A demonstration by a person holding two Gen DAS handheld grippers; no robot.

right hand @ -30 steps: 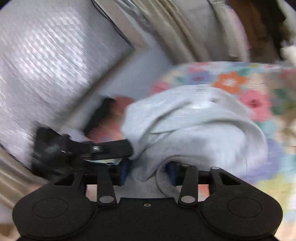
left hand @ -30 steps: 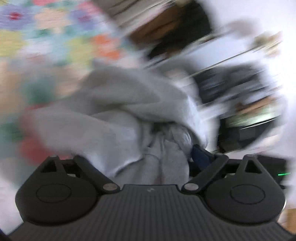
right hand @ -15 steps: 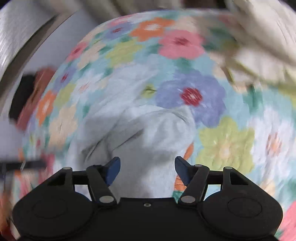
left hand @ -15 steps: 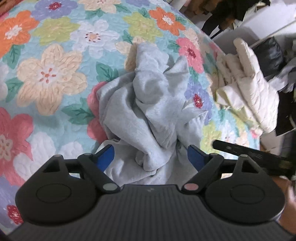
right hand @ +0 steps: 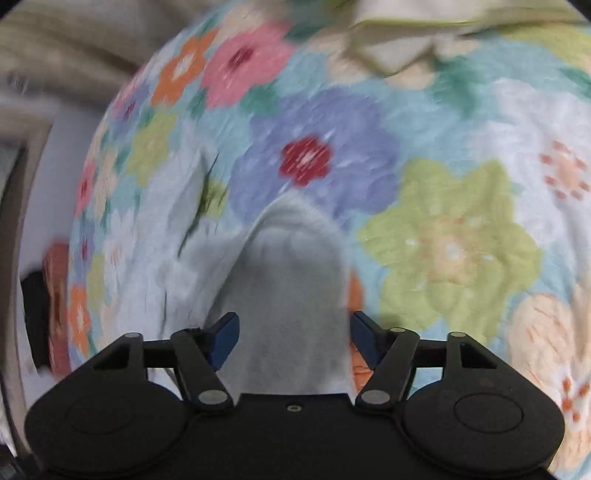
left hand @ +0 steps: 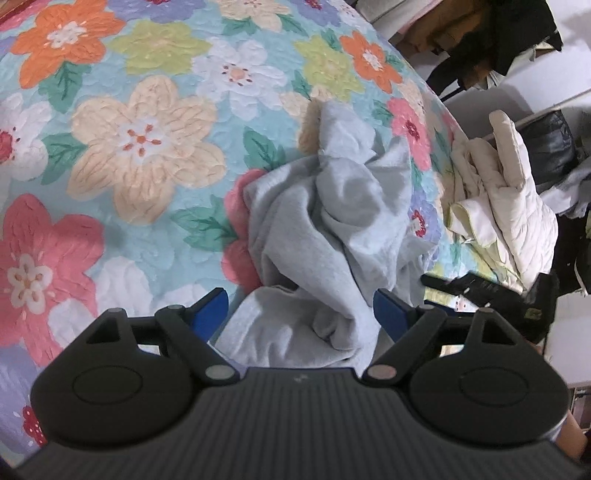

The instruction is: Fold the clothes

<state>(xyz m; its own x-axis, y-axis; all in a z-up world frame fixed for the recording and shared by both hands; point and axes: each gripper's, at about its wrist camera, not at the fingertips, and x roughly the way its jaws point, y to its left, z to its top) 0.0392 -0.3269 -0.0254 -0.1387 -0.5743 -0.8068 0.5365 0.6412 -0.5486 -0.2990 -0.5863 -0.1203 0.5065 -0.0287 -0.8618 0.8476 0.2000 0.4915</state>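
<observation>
A crumpled light grey garment (left hand: 332, 236) lies in a heap on the flowered quilt (left hand: 140, 155). My left gripper (left hand: 300, 310) is open, its blue pads on either side of the heap's near edge, not closed on it. In the blurred right wrist view a grey fold of the garment (right hand: 291, 280) runs between the open blue pads of my right gripper (right hand: 291, 332). The right gripper also shows as a black shape at the right of the left wrist view (left hand: 491, 291).
A cream quilted jacket (left hand: 506, 206) lies at the quilt's right edge. Dark clothes and bags (left hand: 491, 40) hang beyond the bed at the upper right. A cream cloth (right hand: 406, 33) lies at the top of the right wrist view.
Both grippers were shut on the grey garment a second ago and held it up. They have opened and the garment now lies heaped on the quilt. The right gripper is still moving.
</observation>
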